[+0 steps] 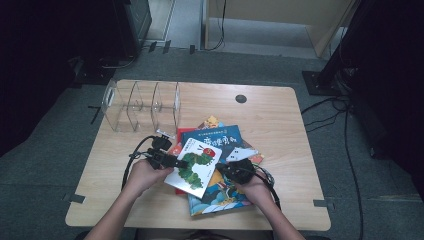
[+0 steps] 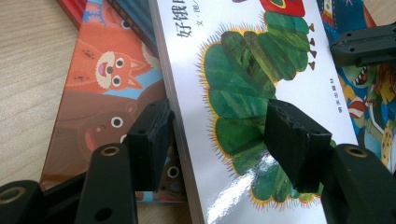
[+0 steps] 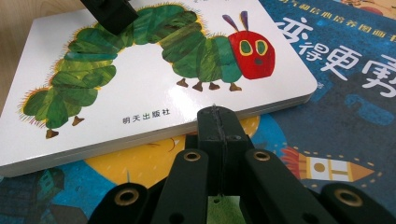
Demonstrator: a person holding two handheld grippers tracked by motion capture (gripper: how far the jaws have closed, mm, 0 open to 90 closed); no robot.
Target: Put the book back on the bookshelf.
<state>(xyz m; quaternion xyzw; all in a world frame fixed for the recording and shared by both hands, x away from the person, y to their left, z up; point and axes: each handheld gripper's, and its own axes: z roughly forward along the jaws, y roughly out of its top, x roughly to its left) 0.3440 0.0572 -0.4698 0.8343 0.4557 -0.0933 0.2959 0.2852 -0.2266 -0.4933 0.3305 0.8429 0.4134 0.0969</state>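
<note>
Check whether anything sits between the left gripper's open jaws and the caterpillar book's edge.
Nothing visible does. The left gripper is open and already straddles the edge of the caterpillar book, one jaw above the cover, one beside the edge over the fox book. The right gripper, jaws together, sits at the opposite edge.

The bench is a light wood-grain top with rounded corners, filling the middle of the high view, standing on a grey floor. A small dark round grommet sits in its surface near the upper edge, right of centre. At the upper left of the bench stands a clear rack with upright dividers. A pile of picture books lies flat at the centre and lower centre. In it, an orange book rests directly on the wood at the pile's left side, and a big blue book reaches toward the lower edge.
</note>
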